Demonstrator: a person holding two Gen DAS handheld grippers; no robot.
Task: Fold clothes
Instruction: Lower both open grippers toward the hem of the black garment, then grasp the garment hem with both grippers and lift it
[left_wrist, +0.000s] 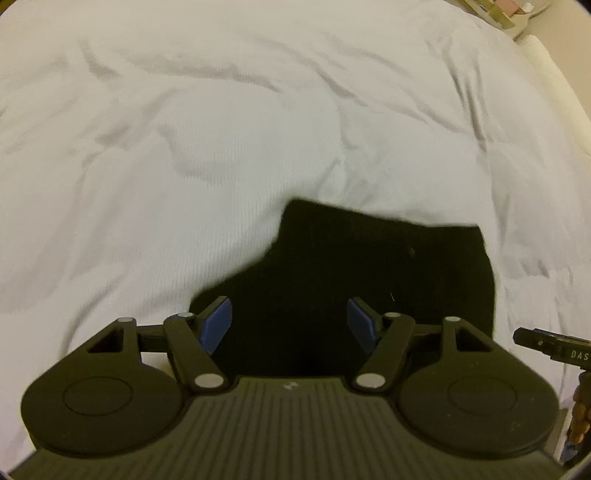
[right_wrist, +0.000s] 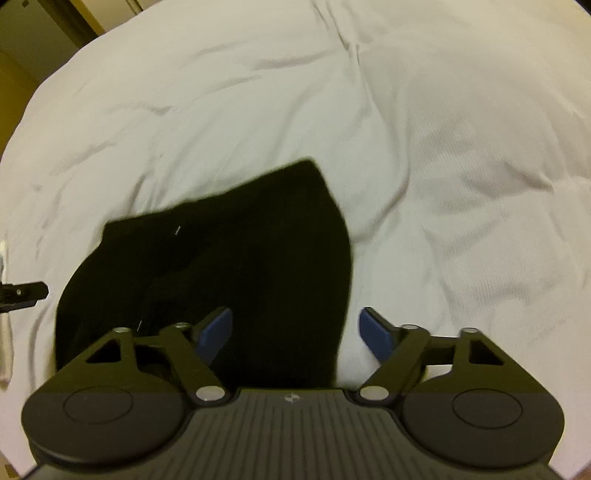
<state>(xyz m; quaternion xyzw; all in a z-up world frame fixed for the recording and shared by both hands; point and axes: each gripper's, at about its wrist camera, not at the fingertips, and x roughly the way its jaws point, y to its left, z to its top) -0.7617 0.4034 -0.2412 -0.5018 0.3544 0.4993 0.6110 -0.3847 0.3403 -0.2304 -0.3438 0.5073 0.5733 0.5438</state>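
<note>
Black garment (left_wrist: 369, 280) lies flat on the white bed (left_wrist: 221, 147), both grippers poised above its near edge.

Left gripper (left_wrist: 290, 325) and right gripper (right_wrist: 295, 334): fingers spread wide, holding nothing. Cloth looks soft, light, limp; likely best pinched at corners or hem.

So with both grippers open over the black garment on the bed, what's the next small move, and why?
Probably lower the right gripper and close it on the near right edge of the black garment. Both it and the left gripper are open and hold nothing, the cloth lies flat on the white duvet, and that edge already runs between the right gripper's fingers.
</note>
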